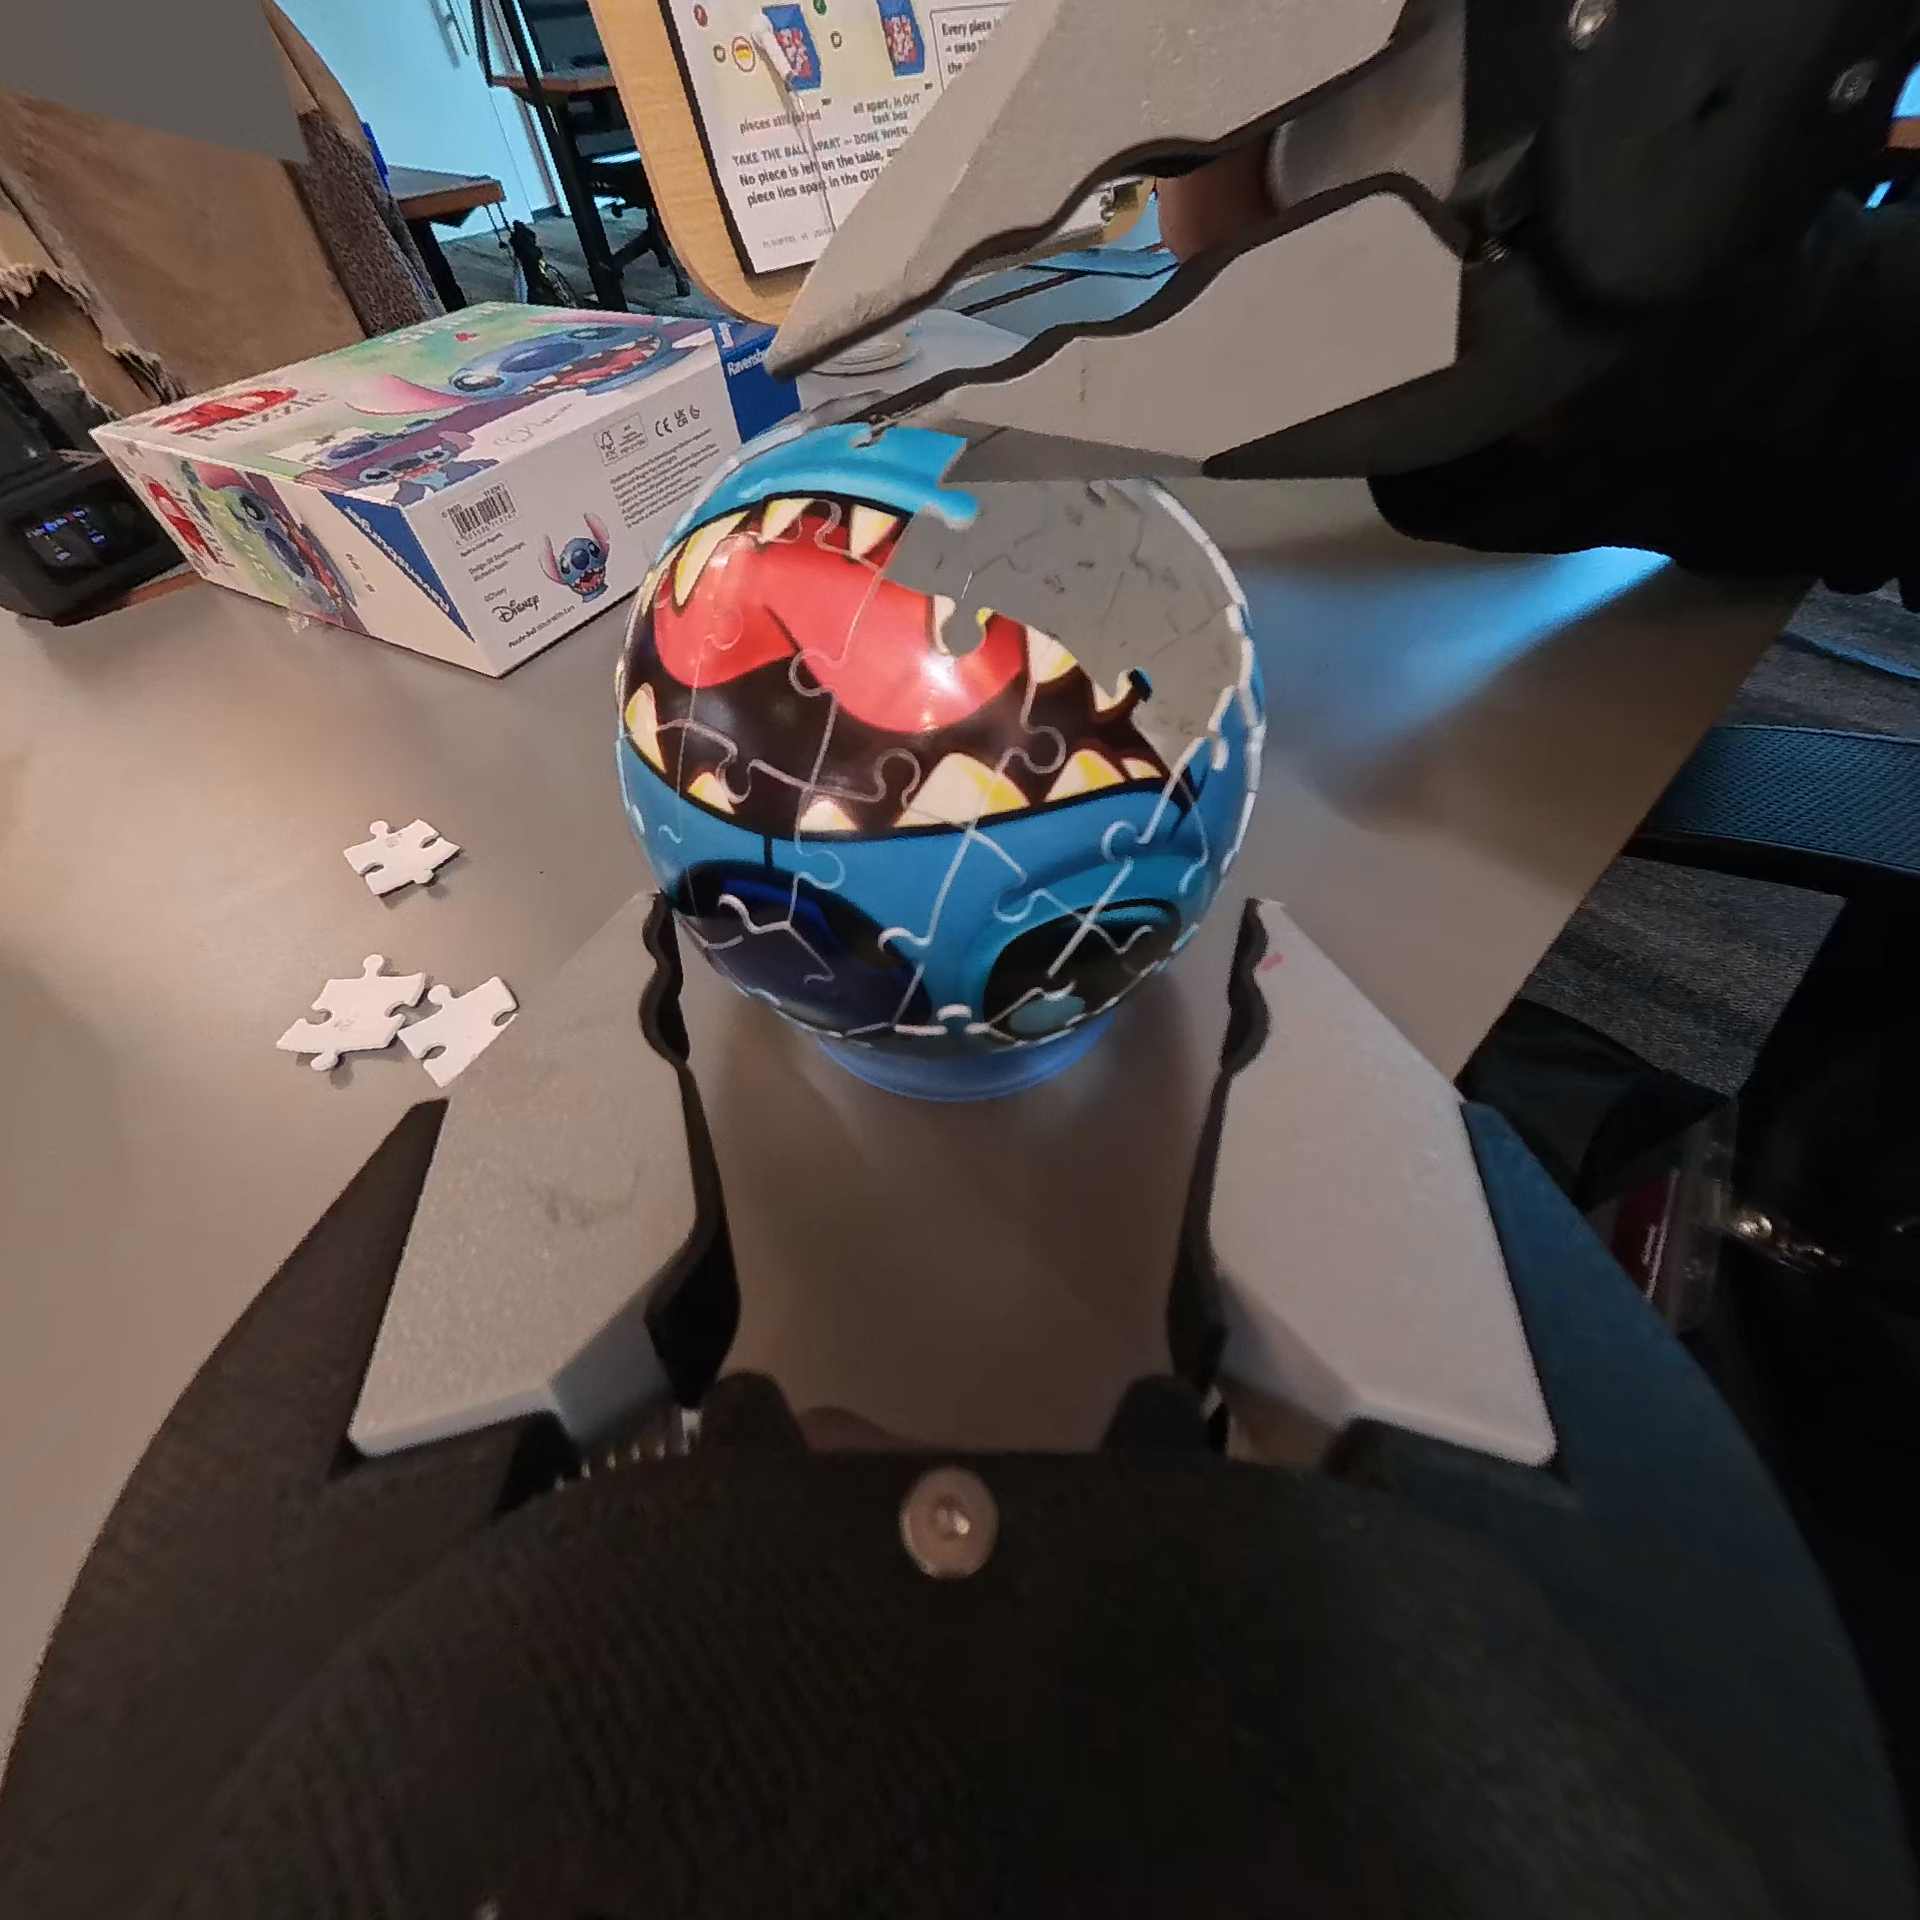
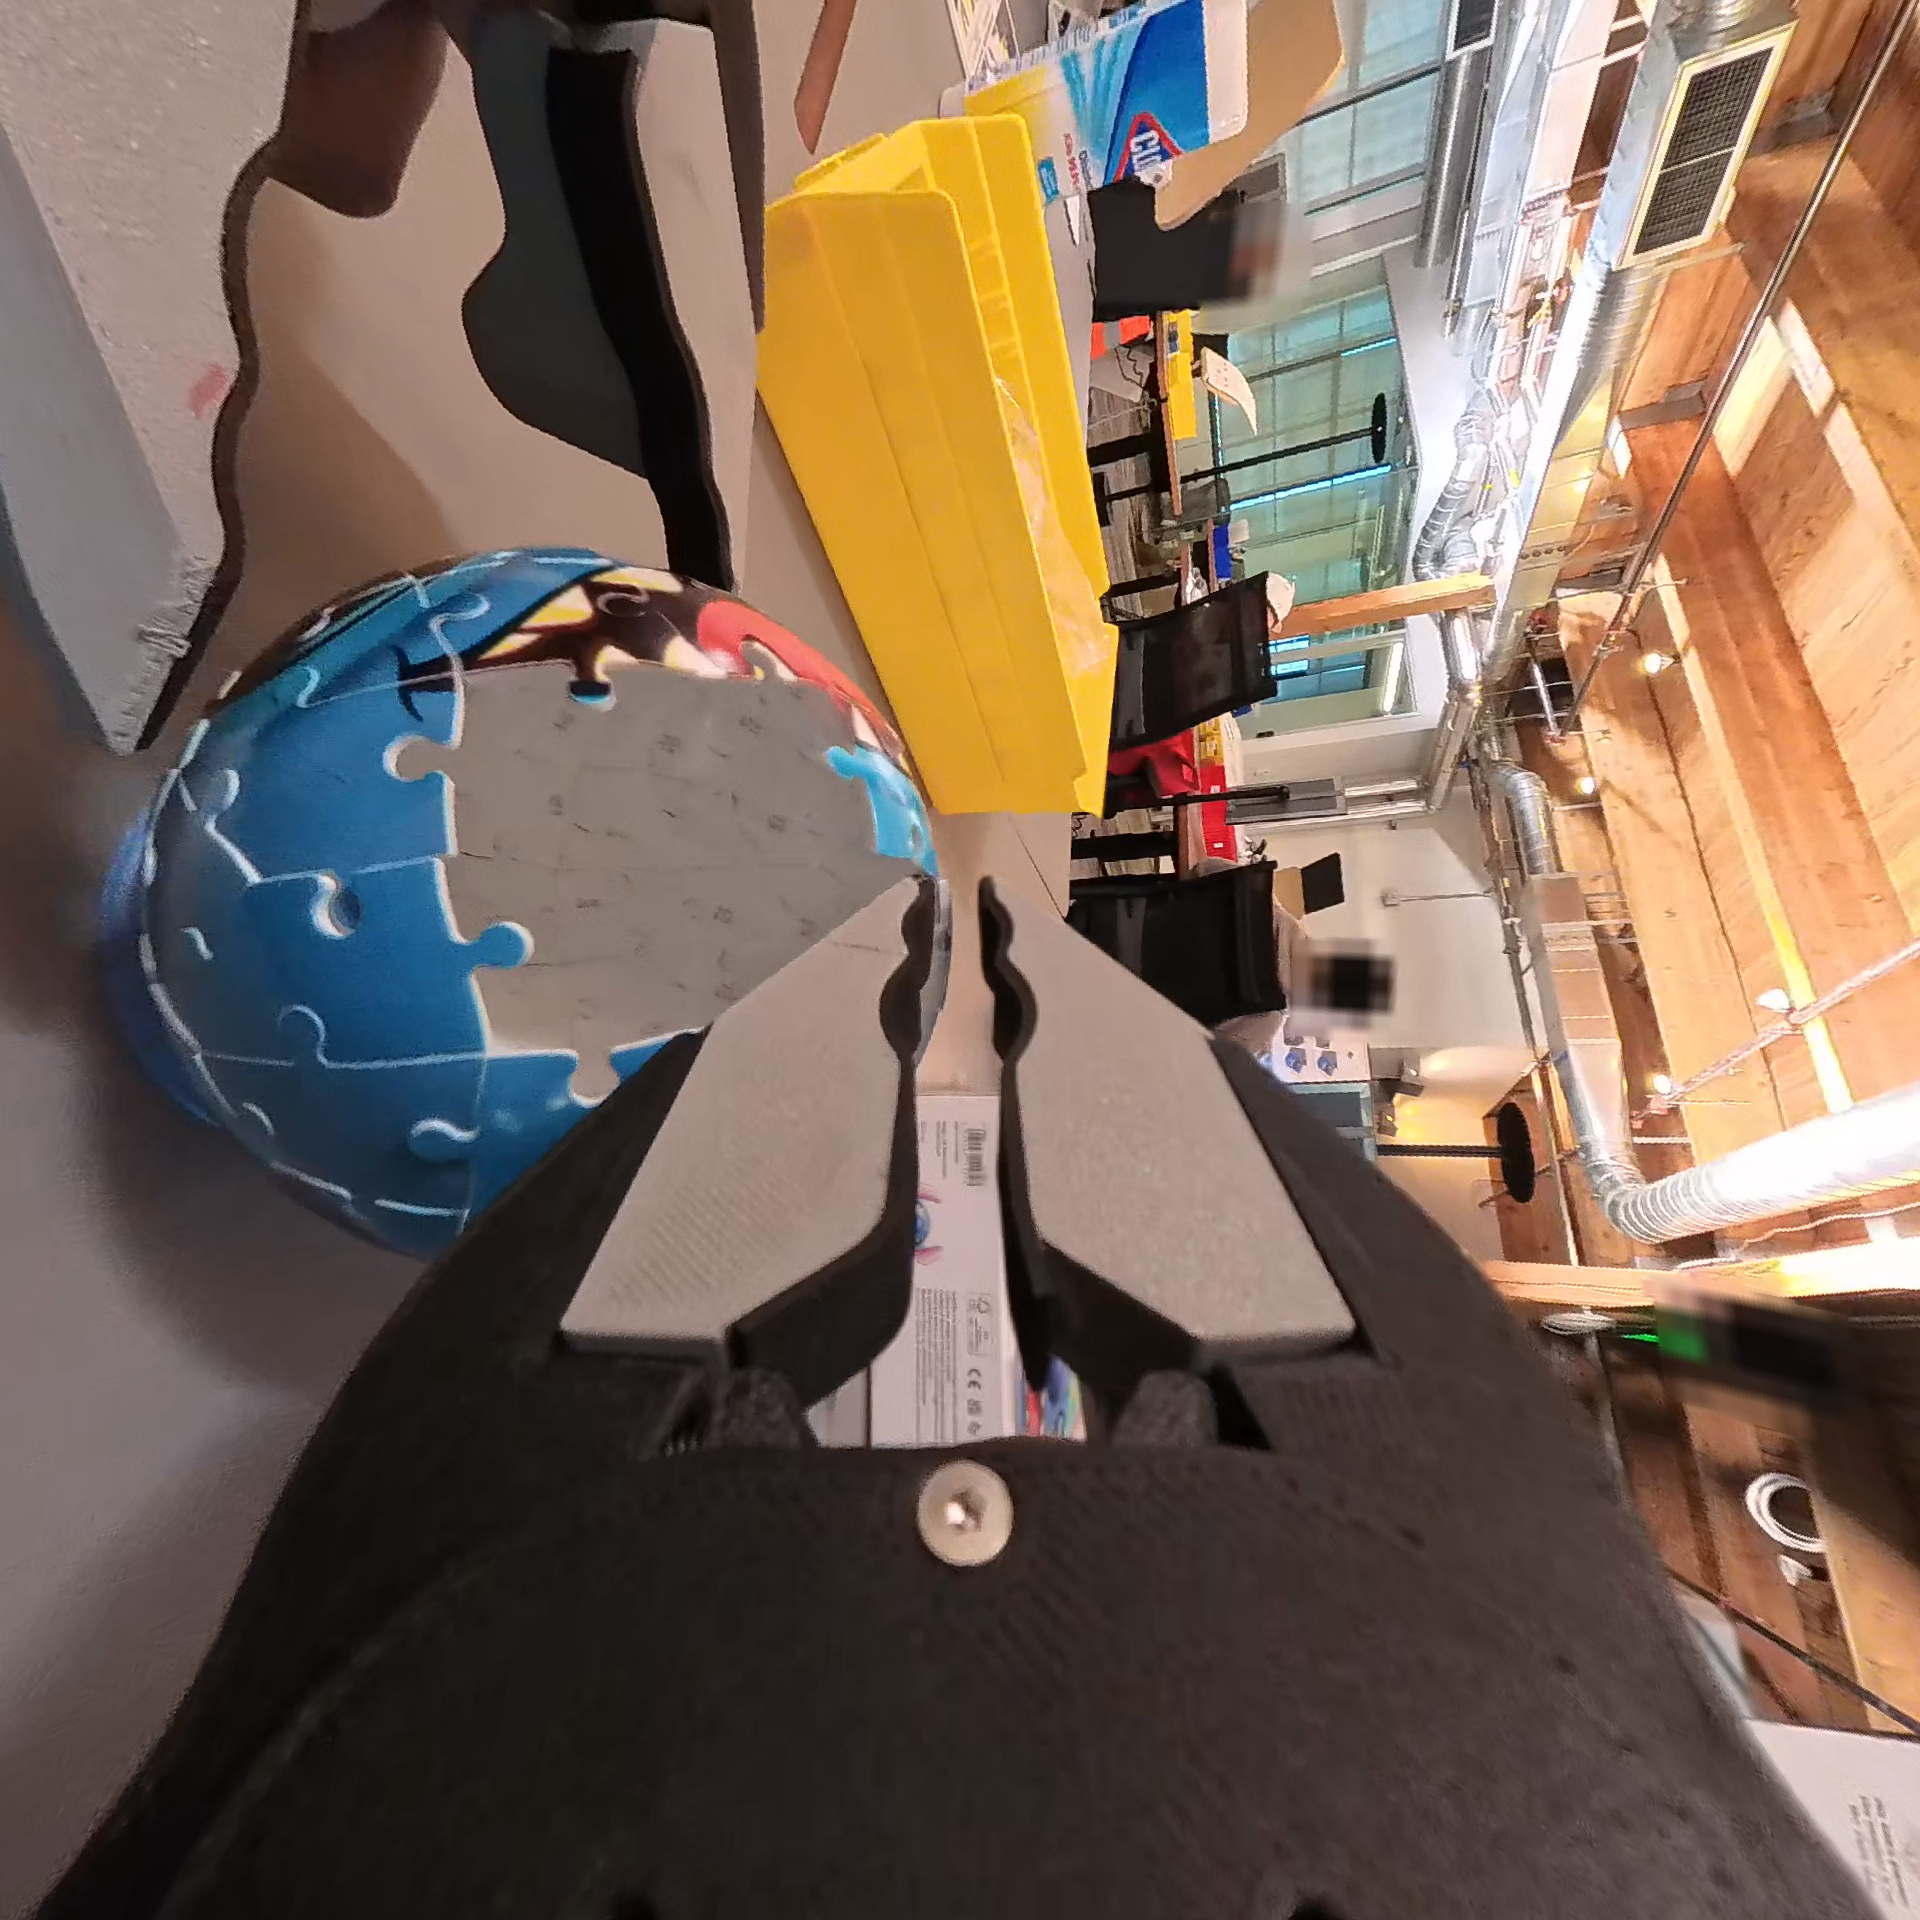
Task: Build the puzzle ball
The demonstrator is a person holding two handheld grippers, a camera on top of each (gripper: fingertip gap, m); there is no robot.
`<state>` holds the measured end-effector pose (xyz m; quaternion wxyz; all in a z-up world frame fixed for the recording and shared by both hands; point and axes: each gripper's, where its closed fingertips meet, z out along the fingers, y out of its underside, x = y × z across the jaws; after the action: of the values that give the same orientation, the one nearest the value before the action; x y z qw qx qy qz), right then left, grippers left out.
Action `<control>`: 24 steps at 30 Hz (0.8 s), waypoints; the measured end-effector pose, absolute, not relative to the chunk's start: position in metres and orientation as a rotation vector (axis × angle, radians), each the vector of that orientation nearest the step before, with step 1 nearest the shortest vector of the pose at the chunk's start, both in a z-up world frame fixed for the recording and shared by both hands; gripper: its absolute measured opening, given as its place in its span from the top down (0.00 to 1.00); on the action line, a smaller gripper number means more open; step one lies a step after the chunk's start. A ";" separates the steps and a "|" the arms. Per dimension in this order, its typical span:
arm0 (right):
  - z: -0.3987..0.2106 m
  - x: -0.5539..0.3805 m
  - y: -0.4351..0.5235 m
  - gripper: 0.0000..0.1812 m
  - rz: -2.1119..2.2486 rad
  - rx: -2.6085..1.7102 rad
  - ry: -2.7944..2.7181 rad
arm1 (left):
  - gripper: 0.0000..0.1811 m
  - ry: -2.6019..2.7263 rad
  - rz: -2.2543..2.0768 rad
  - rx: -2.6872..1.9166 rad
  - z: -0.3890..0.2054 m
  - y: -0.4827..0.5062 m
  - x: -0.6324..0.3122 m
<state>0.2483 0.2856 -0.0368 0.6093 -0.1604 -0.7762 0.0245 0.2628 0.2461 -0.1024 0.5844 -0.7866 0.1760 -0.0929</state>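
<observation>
In the left wrist view, the puzzle ball (image 1: 940, 769) stood on a blue ring stand (image 1: 956, 1060) on the grey desk (image 1: 208, 1091), printed with a wide toothed mouth and red tongue on blue. A gap of missing pieces near its top right showed the grey inner side of the far shell. The left gripper (image 1: 956, 914) was spread wide, its two fingers flanking the lower part of the ball; whether they touched it I could not tell. The right gripper (image 1: 883, 384) reached in from the upper right, its tips just above the ball's top edge at the gap, with a narrow space between the fingers and nothing visibly held. Three loose white pieces (image 1: 400, 987) lay face down on the desk to the left, two of them touching, the third a little farther back. The puzzle box (image 1: 447, 488) lay on its side behind the ball.

In the right wrist view, which was rolled sideways, the right gripper (image 2: 951, 904) was nearly closed, a thin slit between its tips, empty, right at the rim of the ball's opening. The ball (image 2: 332, 935) showed blue pieces around the grey hollow. The left gripper's fingers (image 2: 125, 416) appeared beyond it. Yellow bins (image 2: 935, 468) were stacked on the desk farther off.
</observation>
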 end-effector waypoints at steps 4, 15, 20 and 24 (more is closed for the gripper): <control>-0.038 0.246 0.286 0.98 0.020 -0.362 -1.803 | 0.42 0.409 -0.220 -1.836 -0.102 0.246 0.262; -0.043 0.238 0.293 0.97 -0.008 -0.395 -1.865 | 0.41 0.428 -0.211 -1.849 -0.105 0.246 0.262; -0.042 0.240 0.290 0.99 -0.017 -0.353 -1.860 | 0.43 0.421 -0.223 -1.842 -0.103 0.245 0.261; -0.043 0.240 0.289 0.99 -0.018 -0.351 -1.858 | 0.43 0.424 -0.224 -1.843 -0.104 0.245 0.262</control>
<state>0.2396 0.2893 -0.0427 0.5853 -0.1506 -0.7967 -0.0079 0.2615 0.2447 -0.1037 0.5800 -0.7884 0.1814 -0.0957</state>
